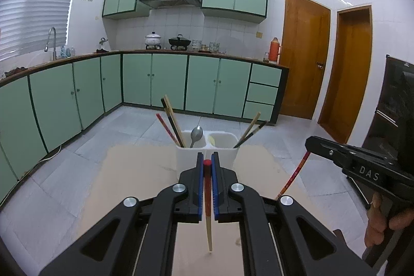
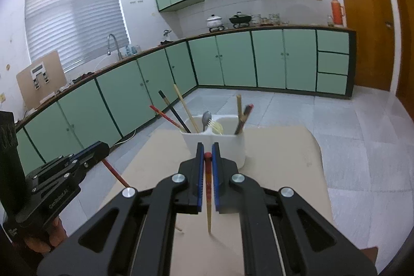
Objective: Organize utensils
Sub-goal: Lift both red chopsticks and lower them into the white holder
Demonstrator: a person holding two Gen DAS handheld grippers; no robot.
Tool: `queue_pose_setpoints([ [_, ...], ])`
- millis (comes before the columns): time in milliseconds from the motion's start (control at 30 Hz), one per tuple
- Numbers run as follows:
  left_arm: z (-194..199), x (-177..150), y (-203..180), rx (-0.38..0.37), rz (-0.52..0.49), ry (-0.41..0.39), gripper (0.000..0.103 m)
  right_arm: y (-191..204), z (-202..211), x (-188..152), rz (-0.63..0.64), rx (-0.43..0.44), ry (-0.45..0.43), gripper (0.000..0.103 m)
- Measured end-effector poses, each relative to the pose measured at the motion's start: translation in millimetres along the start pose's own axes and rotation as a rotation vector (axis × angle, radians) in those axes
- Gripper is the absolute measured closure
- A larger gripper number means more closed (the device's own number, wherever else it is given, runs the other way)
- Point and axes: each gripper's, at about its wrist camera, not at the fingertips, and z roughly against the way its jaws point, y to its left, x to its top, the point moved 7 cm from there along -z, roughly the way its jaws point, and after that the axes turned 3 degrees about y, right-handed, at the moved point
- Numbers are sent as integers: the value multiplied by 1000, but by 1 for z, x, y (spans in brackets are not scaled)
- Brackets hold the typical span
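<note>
green cabinets line the kitchen behind our tan worktop [image 1: 134, 172], where a white two-compartment utensil holder [image 1: 207, 158] stands. we clamp our left gripper [image 1: 207, 164] on a red-topped chopstick [image 1: 207, 198] just in front of the holder, its pale tip hanging toward the worktop. our right gripper [image 2: 207, 155] is closed on a second red-topped chopstick [image 2: 208, 201], also just before the holder. inside the holder we see other chopsticks [image 1: 172, 120], a spoon [image 1: 196, 135] and a pale fork [image 2: 216, 126].
</note>
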Motion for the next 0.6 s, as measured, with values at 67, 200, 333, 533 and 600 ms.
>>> queue_pose_setpoints([
  [67, 0, 5, 1, -2, -2, -8, 98, 2, -1, 9, 12, 11, -4, 98],
  [200, 0, 23, 2, -9, -13, -34, 98, 5, -2, 30, 23, 36, -21, 98],
  [333, -1, 51, 0, -14, -26, -82, 98, 9, -1, 59, 54, 34, -62, 98],
  [533, -7, 105, -1, -17, -35, -181, 98, 7, -5, 116, 75, 18, -142, 98],
  [600, -12, 121, -3, -14, -43, -207, 98, 3, -9, 133, 78, 9, -159, 98],
])
